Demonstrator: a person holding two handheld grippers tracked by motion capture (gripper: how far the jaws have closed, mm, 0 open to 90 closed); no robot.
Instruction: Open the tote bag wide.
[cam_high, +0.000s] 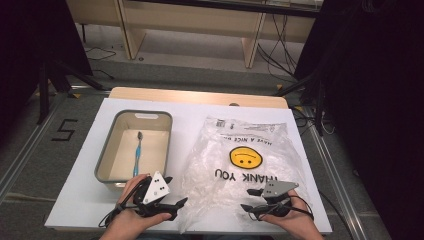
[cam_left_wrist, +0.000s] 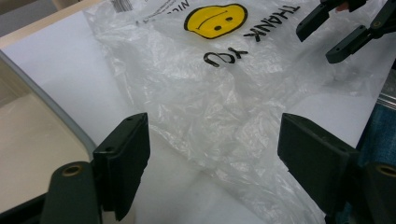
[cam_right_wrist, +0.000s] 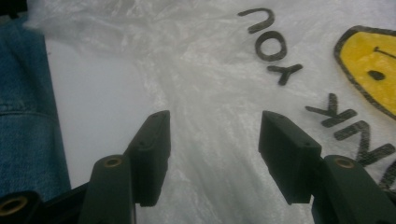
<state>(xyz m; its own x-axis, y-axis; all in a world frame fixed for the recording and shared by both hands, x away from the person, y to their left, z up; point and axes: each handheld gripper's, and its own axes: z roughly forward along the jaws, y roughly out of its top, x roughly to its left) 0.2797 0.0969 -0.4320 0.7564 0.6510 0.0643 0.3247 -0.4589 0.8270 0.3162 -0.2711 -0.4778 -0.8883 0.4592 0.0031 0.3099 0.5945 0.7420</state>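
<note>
A crumpled clear plastic bag (cam_high: 240, 150) with a yellow smiley face and "THANK YOU" print lies flat on the right half of the white tabletop (cam_high: 80, 190). My left gripper (cam_high: 176, 190) is open at the bag's near left edge, its jaws pointing toward the bag (cam_left_wrist: 196, 88). My right gripper (cam_high: 247, 199) is open over the bag's near right part, with nothing between its jaws. In the left gripper view, its own jaws (cam_left_wrist: 212, 135) frame the bag's wrinkled edge, and the right gripper (cam_left_wrist: 336, 32) shows at top right. The right gripper's jaws (cam_right_wrist: 212, 121) stand wide above the bag (cam_right_wrist: 224, 60).
A grey bin (cam_high: 103, 157) sits on the left of the table with a blue toothbrush (cam_high: 137, 152) lying inside it. Its rim (cam_left_wrist: 51, 109) is close to my left gripper. Blue denim (cam_right_wrist: 23, 93) shows past the table's near edge. Dark stands flank the table.
</note>
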